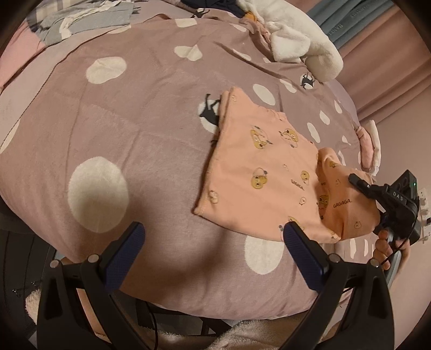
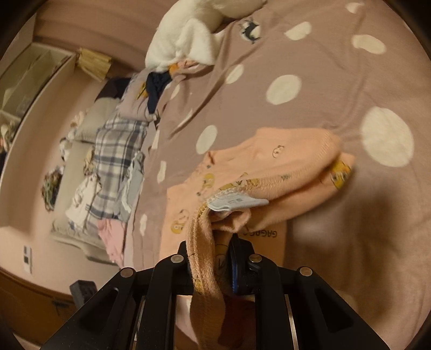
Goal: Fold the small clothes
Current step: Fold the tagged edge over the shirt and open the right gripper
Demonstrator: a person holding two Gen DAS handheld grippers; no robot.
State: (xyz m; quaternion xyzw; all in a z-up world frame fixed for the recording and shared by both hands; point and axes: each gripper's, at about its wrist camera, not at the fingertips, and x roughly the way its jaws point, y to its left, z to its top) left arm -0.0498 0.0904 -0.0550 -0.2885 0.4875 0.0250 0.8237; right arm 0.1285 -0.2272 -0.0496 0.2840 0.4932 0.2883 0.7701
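A small peach garment (image 1: pixel 258 167) printed with yellow cartoon faces lies on the mauve spotted blanket (image 1: pixel 134 129). My right gripper (image 1: pixel 355 179) is shut on its near right edge and holds that part lifted and curled over the rest. In the right wrist view the ribbed hem (image 2: pixel 204 247) and a white label (image 2: pixel 237 203) sit bunched at my right gripper (image 2: pixel 212 258), with the garment (image 2: pixel 269 172) stretching away beyond. My left gripper (image 1: pixel 212 237) hangs open over the blanket just left of the garment's near corner, with nothing between its blue pads (image 1: pixel 296 242).
A white fluffy garment (image 1: pixel 301 43) lies at the blanket's far right. Grey and plaid clothes (image 1: pixel 80 21) are piled at the far left. A folded pink and white stack (image 1: pixel 369 145) sits at the right edge by pink curtains (image 1: pixel 390 67). A hand (image 1: pixel 382 247) grips the right handle.
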